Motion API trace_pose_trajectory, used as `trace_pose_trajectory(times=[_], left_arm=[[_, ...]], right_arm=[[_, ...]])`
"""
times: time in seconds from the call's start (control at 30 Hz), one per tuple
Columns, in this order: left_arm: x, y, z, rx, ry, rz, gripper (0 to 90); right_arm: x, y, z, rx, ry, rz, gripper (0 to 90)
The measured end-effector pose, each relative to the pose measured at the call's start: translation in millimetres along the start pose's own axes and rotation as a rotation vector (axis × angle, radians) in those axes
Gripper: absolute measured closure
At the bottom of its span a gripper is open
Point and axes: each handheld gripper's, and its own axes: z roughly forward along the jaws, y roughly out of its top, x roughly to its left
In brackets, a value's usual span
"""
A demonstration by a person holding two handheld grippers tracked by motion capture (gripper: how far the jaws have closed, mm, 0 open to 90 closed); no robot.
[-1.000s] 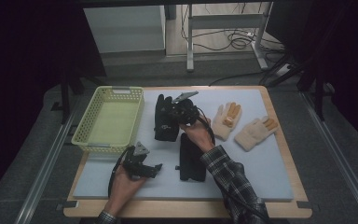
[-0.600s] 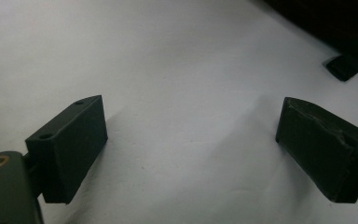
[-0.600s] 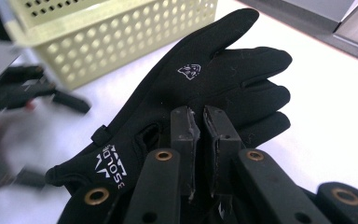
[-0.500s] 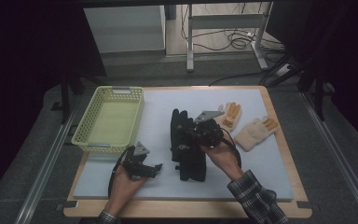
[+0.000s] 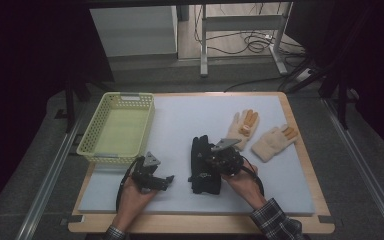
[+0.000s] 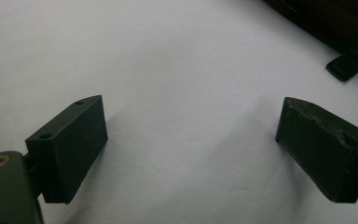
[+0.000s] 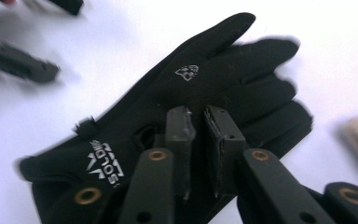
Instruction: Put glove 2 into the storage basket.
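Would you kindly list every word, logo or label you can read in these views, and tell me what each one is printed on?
"SOLDIER", as far as it reads, in white letters under a winged mark, partly hidden: on the cuff of the black glove, right gripper view.
Small white emblem on the back of that glove: a sign, too small to read.
Beige gloves, yellow basket: no readable text.

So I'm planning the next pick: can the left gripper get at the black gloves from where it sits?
Probably yes. The left gripper rests open on the white foam mat, with bare mat between it and the black fabric gloves. The right gripper sits over those gloves, though, so the two could crowd each other.
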Motion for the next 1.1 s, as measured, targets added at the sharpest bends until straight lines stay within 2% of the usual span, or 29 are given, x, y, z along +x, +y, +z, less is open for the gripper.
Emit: trace_pose_trajectory(times=[0.13,0.2,0.3,0.4,0.5,0.63,0.73,0.9,1.0,1.1], left_arm=[[0.0,0.0,0.0,0.0,0.0,0.0,8.8],[0.0,0.0,0.0,-0.001,0.0,0.0,8.8],[0.0,0.0,0.0,0.0,0.0,0.0,8.8],[-0.1,0.0,0.0,0.0,0.001,0.0,8.8],[0.0,0.0,0.0,0.0,0.001,0.0,8.8],[0.2,0.0,-0.2,0.003,0.0,0.004,8.8],[0.2,0.0,-0.2,0.003,0.0,0.004,8.8],[0.4,0.0,-0.2,0.002,-0.001,0.004,8.8],[0.9,0.1,-0.9,0.007,-0.006,0.009,8.6],[-0.3,-0.6,-2.9,0.014,0.006,0.017,8.0]], right_arm=[[2.7,-10.1,8.3,0.002,-0.027,-0.012,64.5],[1.3,-11.2,7.7,0.0,-0.023,0.003,57.8],[-2.2,-8.6,-1.1,-0.019,-0.027,0.005,52.4],[-8.9,-9.1,-16.1,-0.052,-0.039,0.026,51.9],[-16.4,-17.7,-26.2,-0.054,-0.041,0.05,57.6],[-22.1,-38.9,-35.7,-0.07,0.001,0.068,77.5],[-19.9,-55.6,-37.0,-0.071,0.025,0.075,86.4],[-9.6,-74.2,-31.2,-0.059,0.07,0.071,88.4],[-2.3,-79.1,-25.4,-0.048,0.075,0.051,88.4],[2.1,-79.5,-23.4,-0.06,0.068,0.036,88.4]])
